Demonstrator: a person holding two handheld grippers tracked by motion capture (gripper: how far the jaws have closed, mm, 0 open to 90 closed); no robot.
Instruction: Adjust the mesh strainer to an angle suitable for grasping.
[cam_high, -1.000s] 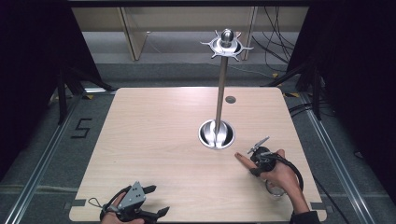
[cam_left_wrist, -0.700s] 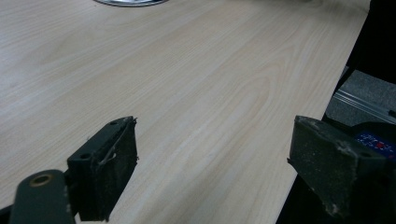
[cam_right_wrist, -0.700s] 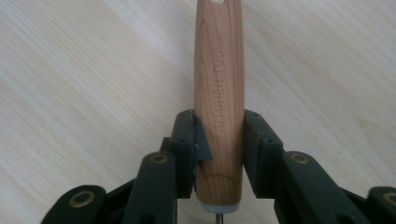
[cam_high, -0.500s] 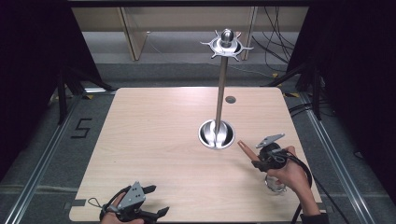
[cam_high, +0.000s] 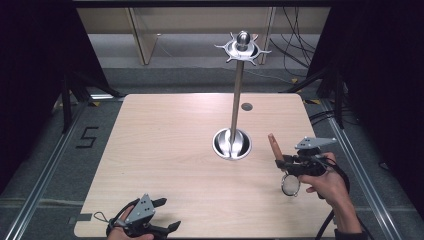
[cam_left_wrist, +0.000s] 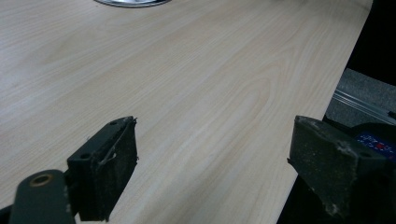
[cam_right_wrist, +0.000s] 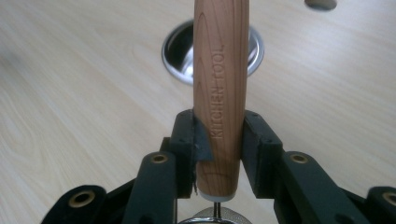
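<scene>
**A:** What is the largest thing here?

**B:** A pale wooden table (cam_high: 165, 150), seen from above, with dark floor around it. Towards its far right part stands a metal stand (cam_high: 235, 107): a round, shiny base on the tabletop, a thin upright pole, and a ring of short hooks at the top with a ball above it. A small grey disc (cam_high: 246, 106) lies on the table just beyond the base.

**A:** Where are the person's hands?

**B:** Both come in from the near edge. The right hand (cam_high: 327, 186) is at the right side of the table, near the stand's base and a little nearer to the person. The left hand is at the near left corner, well apart from the stand.

**A:** What is the right gripper (cam_right_wrist: 219, 140) doing?

**B:** Its two black jaws are closed tight on the wooden handle of a small strainer (cam_high: 289, 184). The handle (cam_right_wrist: 220, 84) is stamped "KITCHEN TOOL" and points away towards the stand's base. In the high view the handle rises slanting from the gripper and the round mesh head hangs below it, above the table.

**A:** And the left gripper (cam_left_wrist: 215, 172)?

**B:** Its jaws stand wide apart with nothing between them. It sits low over bare tabletop at the near edge.
</scene>
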